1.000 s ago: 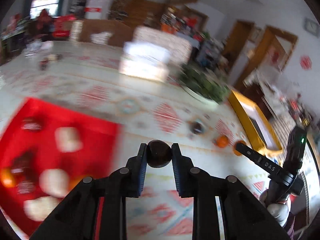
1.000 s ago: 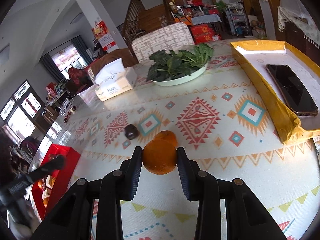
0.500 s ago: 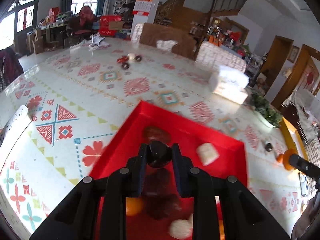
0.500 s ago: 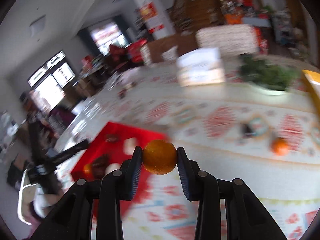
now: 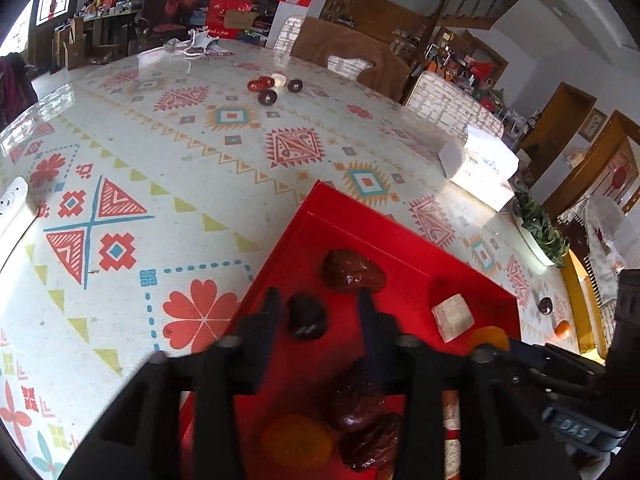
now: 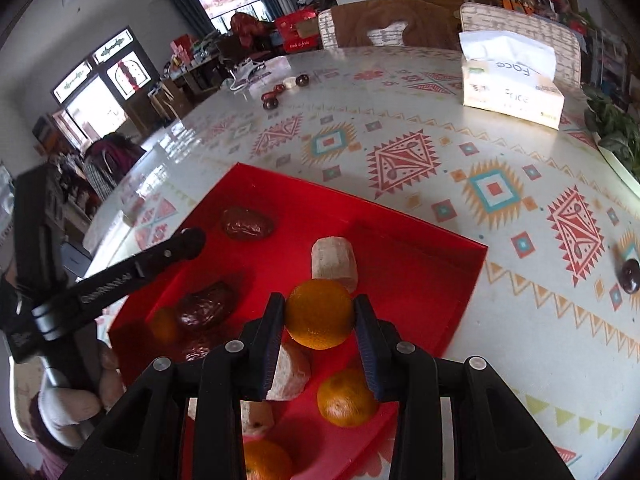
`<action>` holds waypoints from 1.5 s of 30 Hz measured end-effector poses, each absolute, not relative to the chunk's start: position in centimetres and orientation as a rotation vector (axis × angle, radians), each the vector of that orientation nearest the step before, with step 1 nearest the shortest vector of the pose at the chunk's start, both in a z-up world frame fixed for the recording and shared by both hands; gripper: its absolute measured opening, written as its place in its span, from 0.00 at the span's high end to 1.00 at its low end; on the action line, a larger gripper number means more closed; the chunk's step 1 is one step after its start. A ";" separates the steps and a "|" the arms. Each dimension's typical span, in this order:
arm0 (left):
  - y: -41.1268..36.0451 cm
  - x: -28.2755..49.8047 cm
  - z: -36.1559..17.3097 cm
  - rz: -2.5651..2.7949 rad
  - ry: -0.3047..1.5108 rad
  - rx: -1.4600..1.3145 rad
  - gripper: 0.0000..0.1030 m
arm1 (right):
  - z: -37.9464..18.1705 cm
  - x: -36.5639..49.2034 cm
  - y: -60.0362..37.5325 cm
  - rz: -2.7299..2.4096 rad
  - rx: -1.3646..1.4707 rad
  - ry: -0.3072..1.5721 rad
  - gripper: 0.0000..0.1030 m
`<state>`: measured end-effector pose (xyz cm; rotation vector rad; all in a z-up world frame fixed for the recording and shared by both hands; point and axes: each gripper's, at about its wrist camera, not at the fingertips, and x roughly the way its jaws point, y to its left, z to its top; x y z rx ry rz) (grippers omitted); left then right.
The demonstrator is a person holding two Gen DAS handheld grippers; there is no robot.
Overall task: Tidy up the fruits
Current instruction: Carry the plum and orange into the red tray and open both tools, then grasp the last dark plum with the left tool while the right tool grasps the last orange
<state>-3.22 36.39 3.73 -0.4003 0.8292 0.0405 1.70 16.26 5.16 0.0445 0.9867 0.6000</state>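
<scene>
L gripper (image 5: 316, 312): jaws have just been opening, now apart. Small dark round fruit (image 5: 306, 317) sits loose between them, nearer the L pad, on floor of the shallow red cardboard tray (image 5: 404, 236); looks released, judging by the gaps.

R gripper (image 6: 319, 322): jaws clamped on round orange mandarin (image 6: 319, 313), held over tray's near half. Below and ahead of it: pale beige cut chunk (image 6: 334, 262), second mandarin (image 6: 347, 397) lower R. Drop spot should be bare red floor to the R of the chunk, I'd say. R hand is the one loaded.

L view alone shows stray dark fruit (image 5: 545, 305) and small orange fruit (image 5: 563, 329) on patterned tablecloth (image 5: 200, 128) past tray's R edge. R view alone shows white tissue box (image 6: 512, 80) clearly.
</scene>
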 end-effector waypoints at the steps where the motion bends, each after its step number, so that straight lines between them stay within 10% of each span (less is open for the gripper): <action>1: 36.4 -3.4 4.0 0.035 0.819 -0.406 0.48 | 5.1 1.7 16.2 0.596 0.042 0.986 0.61; 10: 36.2 -6.7 7.4 0.088 0.701 -0.425 0.09 | 5.0 1.4 15.5 0.601 0.084 0.992 0.61; 45: 13.3 -12.0 11.5 0.058 0.671 -0.023 0.09 | 6.1 -5.1 -11.7 0.319 0.382 0.838 0.54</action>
